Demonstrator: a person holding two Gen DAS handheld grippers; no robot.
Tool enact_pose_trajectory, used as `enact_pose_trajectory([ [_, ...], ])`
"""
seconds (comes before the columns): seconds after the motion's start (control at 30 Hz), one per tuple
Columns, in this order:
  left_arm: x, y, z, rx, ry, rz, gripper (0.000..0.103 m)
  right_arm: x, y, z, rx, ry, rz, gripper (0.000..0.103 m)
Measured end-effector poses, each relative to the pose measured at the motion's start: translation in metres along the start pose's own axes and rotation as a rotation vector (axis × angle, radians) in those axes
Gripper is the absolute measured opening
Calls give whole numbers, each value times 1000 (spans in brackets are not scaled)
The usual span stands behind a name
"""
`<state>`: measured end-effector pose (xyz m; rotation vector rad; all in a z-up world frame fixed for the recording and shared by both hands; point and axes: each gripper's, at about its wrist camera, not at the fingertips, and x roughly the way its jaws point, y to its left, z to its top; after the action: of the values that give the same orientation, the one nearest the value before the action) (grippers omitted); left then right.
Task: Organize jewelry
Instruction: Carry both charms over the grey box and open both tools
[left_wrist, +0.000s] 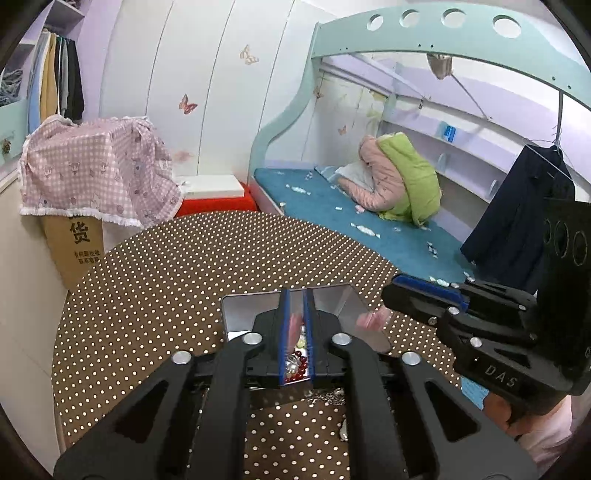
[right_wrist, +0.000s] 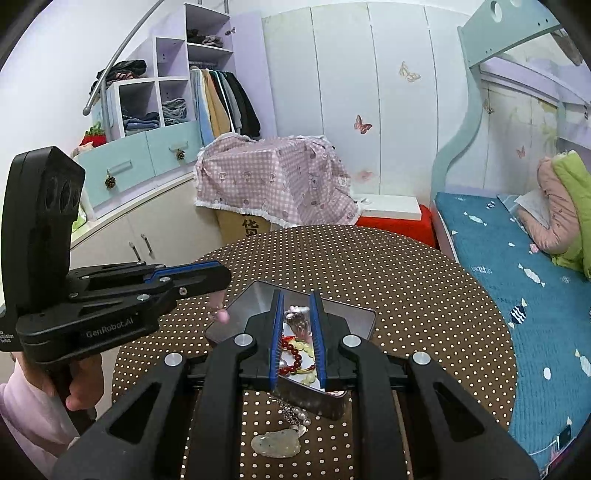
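L gripper (left_wrist: 295, 295) fingers narrow, hovering over tray (left_wrist: 240, 314). R gripper (right_wrist: 297, 299) fingers narrow, holding nothing, hovering above beads (right_wrist: 295, 350).

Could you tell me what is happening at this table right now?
A person holds a claw in each hand over a polka-dot table and is sorting jewelry. A metal tin with an open mirrored lid already holds a red bead bracelet and some pale beads. A pale stone pendant on a silver chain lies on the table just in front of the tin. The left claw and right claw both hover over the tin, slightly open and holding nothing.
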<state>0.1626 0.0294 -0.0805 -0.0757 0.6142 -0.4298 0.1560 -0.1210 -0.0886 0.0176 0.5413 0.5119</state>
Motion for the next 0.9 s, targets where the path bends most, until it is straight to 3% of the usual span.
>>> enact_pose_trajectory([
  [0.03, 2, 2, 0, -4, 6, 6, 30, 1, -3, 0, 9, 6, 1, 21],
  [0.1, 4, 4, -2, -6, 14, 16, 30, 0, -6, -1, 21, 9, -16, 38],
  [0.47, 12, 0, -13, 6, 54, 49, 31, -7, -16, -6, 70, 17, -44, 39],
  [0.6, 11, -4, -18, 11, 59, 66, 32, -12, -16, -9, 69, 15, -62, 48],
  [0.67, 9, -7, -20, 16, 57, 82, 43, -15, -15, -9, 70, 8, -76, 65],
  [0.73, 4, -10, -23, 25, 48, 108, 63, -19, -15, -10, 81, 0, -104, 85],
  [0.8, 0, -11, -25, 33, 40, 133, 65, -22, -15, -12, 89, -8, -125, 92],
  [0.9, -5, -13, -28, 43, 34, 181, 78, -25, -17, -15, 107, -4, -156, 95],
])
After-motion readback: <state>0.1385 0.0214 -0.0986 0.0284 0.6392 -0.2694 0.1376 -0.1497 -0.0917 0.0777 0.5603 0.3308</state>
